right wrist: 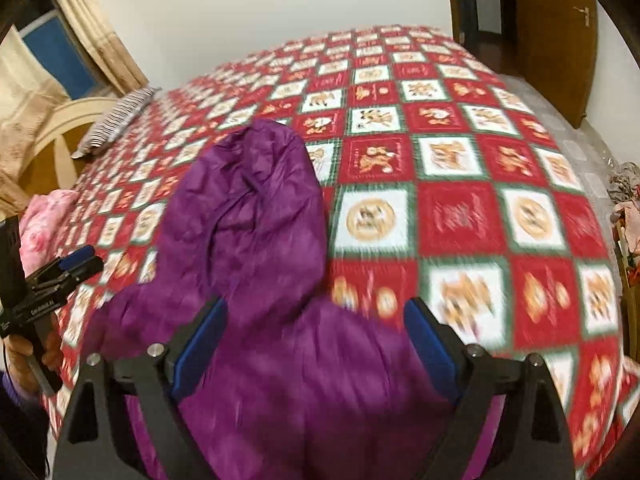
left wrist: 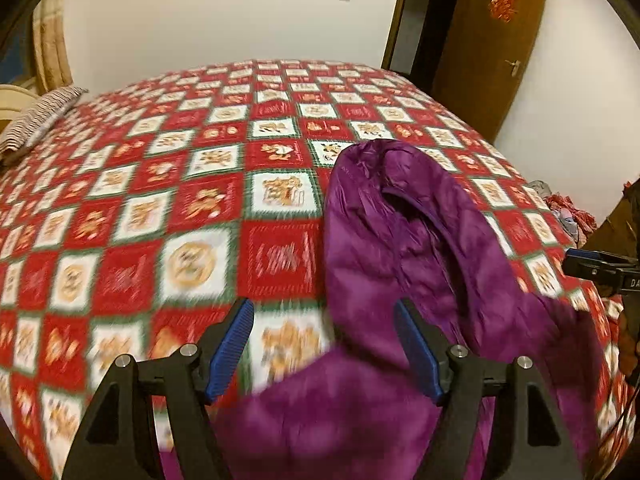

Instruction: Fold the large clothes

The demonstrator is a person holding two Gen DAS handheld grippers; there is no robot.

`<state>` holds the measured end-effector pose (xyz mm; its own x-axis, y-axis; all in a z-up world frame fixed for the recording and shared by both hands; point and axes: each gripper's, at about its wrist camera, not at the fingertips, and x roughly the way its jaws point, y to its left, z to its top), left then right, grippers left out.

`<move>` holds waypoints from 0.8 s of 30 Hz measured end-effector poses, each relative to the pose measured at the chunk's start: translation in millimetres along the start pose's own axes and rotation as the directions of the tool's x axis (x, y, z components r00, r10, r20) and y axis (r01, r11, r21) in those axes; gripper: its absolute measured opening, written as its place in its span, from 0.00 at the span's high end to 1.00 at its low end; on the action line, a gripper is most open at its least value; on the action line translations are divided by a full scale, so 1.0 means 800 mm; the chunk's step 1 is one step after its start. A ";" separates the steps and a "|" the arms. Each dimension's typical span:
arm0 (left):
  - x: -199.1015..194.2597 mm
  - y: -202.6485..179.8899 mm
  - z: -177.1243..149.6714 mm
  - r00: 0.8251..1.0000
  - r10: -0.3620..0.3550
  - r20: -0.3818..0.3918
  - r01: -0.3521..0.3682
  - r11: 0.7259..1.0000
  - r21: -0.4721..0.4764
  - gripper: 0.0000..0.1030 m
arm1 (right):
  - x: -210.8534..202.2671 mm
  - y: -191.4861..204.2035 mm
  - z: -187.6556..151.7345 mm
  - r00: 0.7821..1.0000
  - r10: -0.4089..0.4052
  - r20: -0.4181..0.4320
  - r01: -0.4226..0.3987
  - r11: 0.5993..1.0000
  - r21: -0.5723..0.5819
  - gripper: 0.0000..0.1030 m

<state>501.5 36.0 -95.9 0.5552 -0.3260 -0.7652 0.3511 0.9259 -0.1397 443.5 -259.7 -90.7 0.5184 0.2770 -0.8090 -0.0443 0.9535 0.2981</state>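
**Left wrist view: both grippers open over the purple jacket**

Left wrist view shows the left gripper (left wrist: 324, 344) with its blue pads spread wide and nothing between them but blurred bedding. The shiny purple padded jacket (left wrist: 404, 264) lies on the red-and-white checked bedspread (left wrist: 160, 184), its long axis running from the lower centre of the frame up to the hood at centre right. The jacket sits just right of this gripper. In the right wrist view, the right gripper (right wrist: 316, 340) is also open, its pads apart above the jacket's lower body, hood at upper centre. Both grippers tilt steeply downward, side by side. The right one looks nearer the fabric, so likely regrasps first.
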 end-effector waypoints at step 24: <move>0.083 -0.039 0.078 0.993 -0.047 0.110 0.058 0.994 -0.097 0.94 | 0.084 0.038 0.080 0.996 0.057 0.062 -0.049 0.991 -0.126 0.92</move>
<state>574.4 -26.6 -103.4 0.6176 -0.3879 -0.6841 0.3076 0.9197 -0.2439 531.6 -219.8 -103.5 0.5670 0.3228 -0.7578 -0.1770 0.9463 0.2706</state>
